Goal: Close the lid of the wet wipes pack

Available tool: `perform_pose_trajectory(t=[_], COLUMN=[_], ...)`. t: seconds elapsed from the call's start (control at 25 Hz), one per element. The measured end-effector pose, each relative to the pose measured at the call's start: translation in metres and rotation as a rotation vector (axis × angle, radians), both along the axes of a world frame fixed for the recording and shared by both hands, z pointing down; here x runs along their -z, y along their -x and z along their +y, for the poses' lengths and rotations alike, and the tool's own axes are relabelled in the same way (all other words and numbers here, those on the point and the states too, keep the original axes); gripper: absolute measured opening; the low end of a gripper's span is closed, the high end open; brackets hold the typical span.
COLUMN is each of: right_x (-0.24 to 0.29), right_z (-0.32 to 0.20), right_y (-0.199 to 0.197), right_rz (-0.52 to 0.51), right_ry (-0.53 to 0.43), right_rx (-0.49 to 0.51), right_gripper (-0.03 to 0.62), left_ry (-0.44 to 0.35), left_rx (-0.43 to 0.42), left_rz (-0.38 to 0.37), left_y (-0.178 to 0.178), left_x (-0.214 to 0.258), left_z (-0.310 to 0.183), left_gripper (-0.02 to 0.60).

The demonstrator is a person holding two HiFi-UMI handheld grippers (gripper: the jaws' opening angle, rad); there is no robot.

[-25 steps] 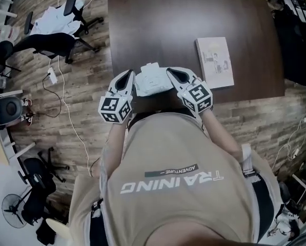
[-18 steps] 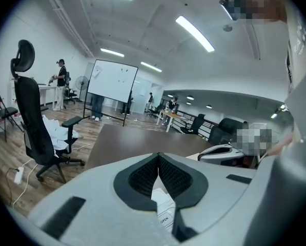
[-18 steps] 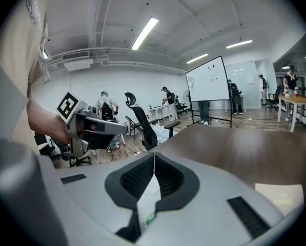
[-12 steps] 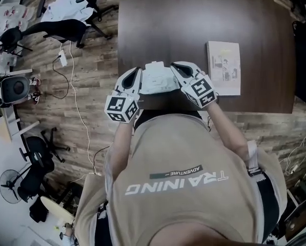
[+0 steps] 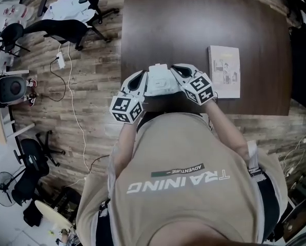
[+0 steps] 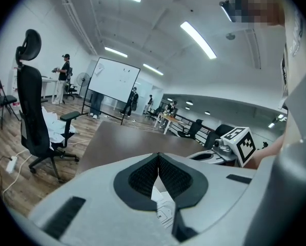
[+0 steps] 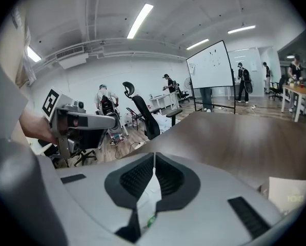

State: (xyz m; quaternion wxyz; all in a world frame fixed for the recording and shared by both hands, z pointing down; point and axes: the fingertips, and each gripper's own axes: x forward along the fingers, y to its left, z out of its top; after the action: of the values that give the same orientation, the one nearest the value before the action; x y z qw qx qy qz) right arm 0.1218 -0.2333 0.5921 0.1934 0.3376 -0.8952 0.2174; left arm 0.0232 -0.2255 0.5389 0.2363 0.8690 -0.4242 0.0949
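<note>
Barely shifted: your left gripper [image 5: 141, 80] and right gripper [image 5: 177, 72] stay pinched on the wet wipes pack [image 5: 159, 81], opposite ends.

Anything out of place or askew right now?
Nothing stands out. The wet wipes pack is held between the left gripper and right gripper, each shut on one end, at the table's near edge. The booklet lies flat to its right.

Booklet [image 5: 225, 71] on dark table [image 5: 194, 24]; office chair [image 5: 60, 31] nearby.

a dark wooden table [image 5: 194, 29] carries a pale booklet [image 5: 224, 72] lying flat near its front edge.
</note>
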Motion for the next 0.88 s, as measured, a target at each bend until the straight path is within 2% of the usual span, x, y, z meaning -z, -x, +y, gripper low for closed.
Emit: perform_pose_trajectory(t=[0.28,0.52,0.64,0.88], right_x=[-0.020,-0.048,-0.061,-0.084], right_z=[-0.007,-0.012,-0.016,-0.021], right_y=[0.017,0.024,0.028,0.029], right_rz=[0.046,0.100,0.135,0.171], right_ry=[0.013,0.072,0.097,0.154], right_rx=[0.062,0.067,0.081,0.087], right_gripper=[0.017,0.019,0.083,0.087], left_ry=[0.028,0.056,0.061,0.077], left_rx=[-0.009,-0.017,-0.040,-0.057], left_rz=[0.034,0.043,0.057,0.064], left_y=[0.007,0.014,0.013,0.014], left_x=[-0.013,-0.026,-0.026,-0.032], left_z=[0.000,-0.008,-0.011,-0.016], left_gripper=[0.011,0.011,0.011,0.011])
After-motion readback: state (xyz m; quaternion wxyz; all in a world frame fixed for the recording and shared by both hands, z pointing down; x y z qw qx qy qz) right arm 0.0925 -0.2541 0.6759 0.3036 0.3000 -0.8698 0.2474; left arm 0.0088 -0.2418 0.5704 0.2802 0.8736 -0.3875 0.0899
